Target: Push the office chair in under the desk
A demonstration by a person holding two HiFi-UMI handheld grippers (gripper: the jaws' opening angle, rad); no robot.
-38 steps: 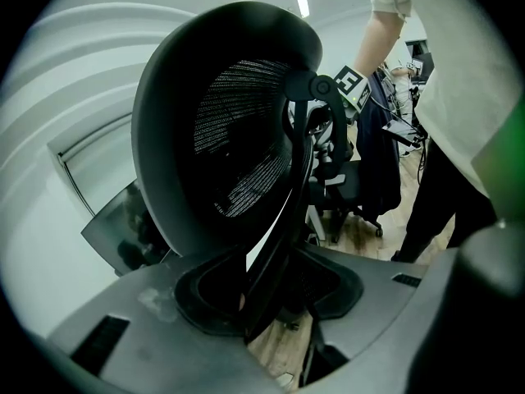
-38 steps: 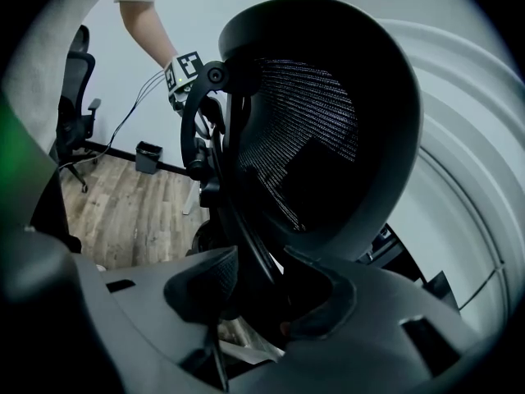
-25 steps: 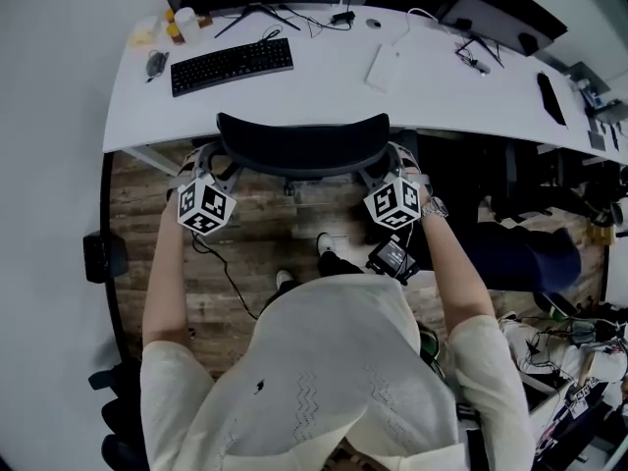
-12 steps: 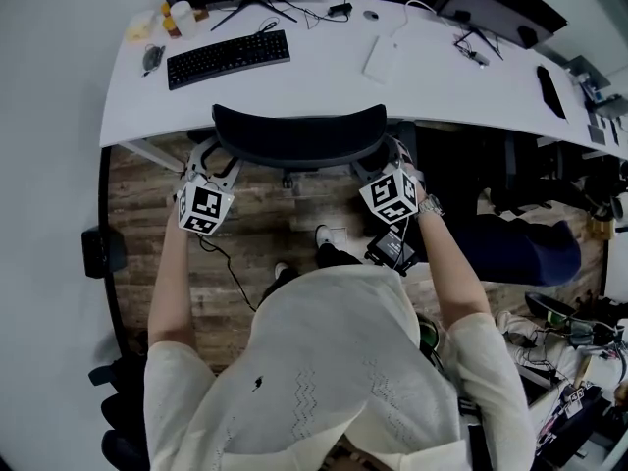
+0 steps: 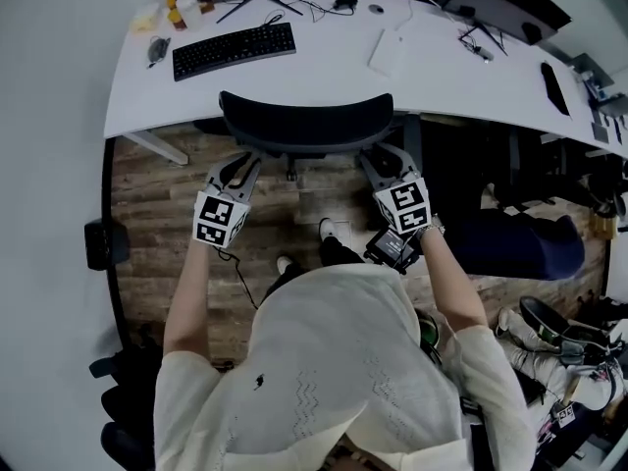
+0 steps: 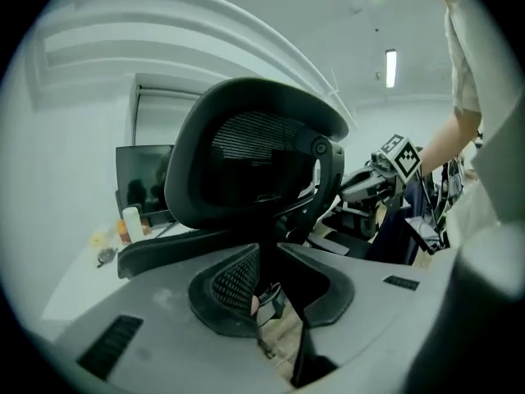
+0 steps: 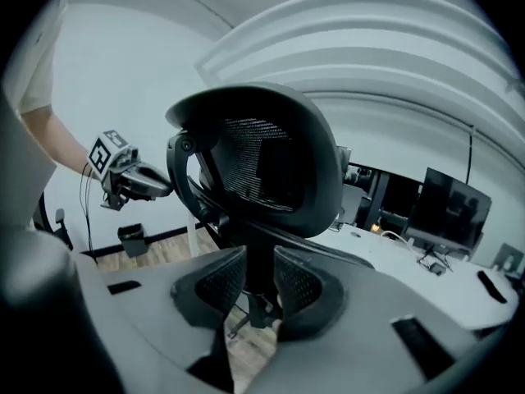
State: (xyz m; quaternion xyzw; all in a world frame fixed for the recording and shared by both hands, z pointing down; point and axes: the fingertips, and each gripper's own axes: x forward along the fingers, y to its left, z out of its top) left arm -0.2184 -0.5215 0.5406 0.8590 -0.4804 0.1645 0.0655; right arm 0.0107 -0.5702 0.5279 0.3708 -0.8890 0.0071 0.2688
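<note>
Along the edge of the white surface (image 5: 324, 72), the office chair (image 5: 306, 124) is found with its backrest at the rim and its seat hidden beneath, while the left tool (image 5: 240, 168) and right tool (image 5: 378, 161) are held unclenched just behind its frame, so any last push is best shared evenly.

- We see a white curved bench (image 5: 324, 81) running across the top of the head view.
- On its left part lies a black keyboard (image 5: 234, 50), with small bottles (image 5: 182, 8) near the far left corner.
- Right of the keyboard, a flat white slab (image 5: 386, 52) lies apart from it.
- Below the bench is a wooden floor (image 5: 157, 189); we make out a thin cable (image 5: 235, 268) on it and a dark box (image 5: 101, 244) at its left edge.
</note>
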